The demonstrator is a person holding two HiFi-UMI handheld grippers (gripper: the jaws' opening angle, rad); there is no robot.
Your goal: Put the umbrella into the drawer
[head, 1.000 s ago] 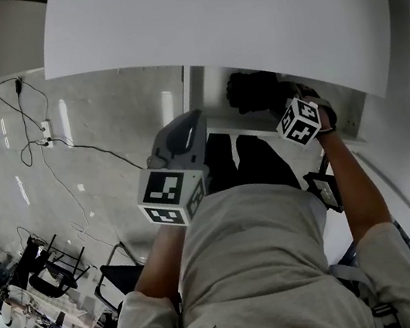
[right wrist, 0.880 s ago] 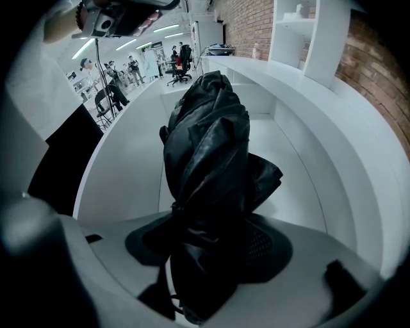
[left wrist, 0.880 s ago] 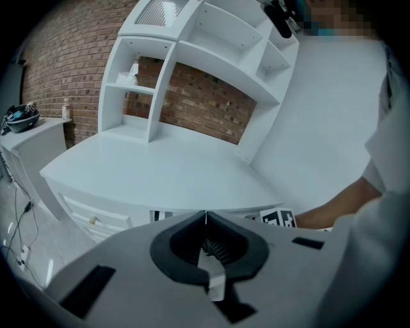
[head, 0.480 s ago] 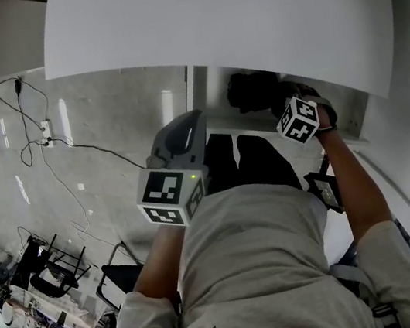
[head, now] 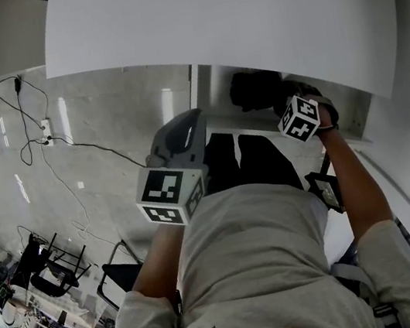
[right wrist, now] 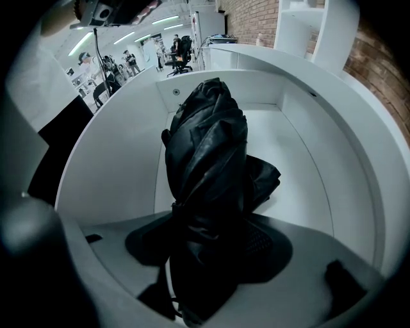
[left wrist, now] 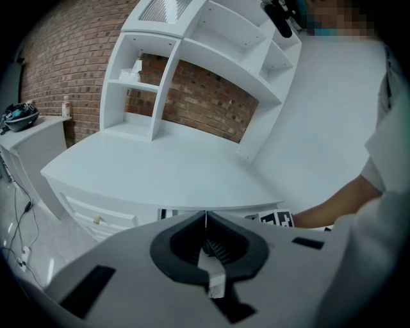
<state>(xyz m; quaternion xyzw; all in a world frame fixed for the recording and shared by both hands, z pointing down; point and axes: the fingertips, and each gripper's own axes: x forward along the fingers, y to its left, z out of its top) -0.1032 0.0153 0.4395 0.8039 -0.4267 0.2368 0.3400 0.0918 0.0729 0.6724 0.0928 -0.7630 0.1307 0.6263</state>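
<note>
Under the white desk the drawer is standing open at the right, and the black folded umbrella is pointing steeply down inside it. The right gripper is clasping its bulky fabric with jaws spread wide. The step in hand looks like the release: it is calling for easing the umbrella flat onto the drawer floor, then opening fully and lifting straight out so nothing is snagging. The left gripper is hovering at the near left, jaws pressed together on nothing.
</note>
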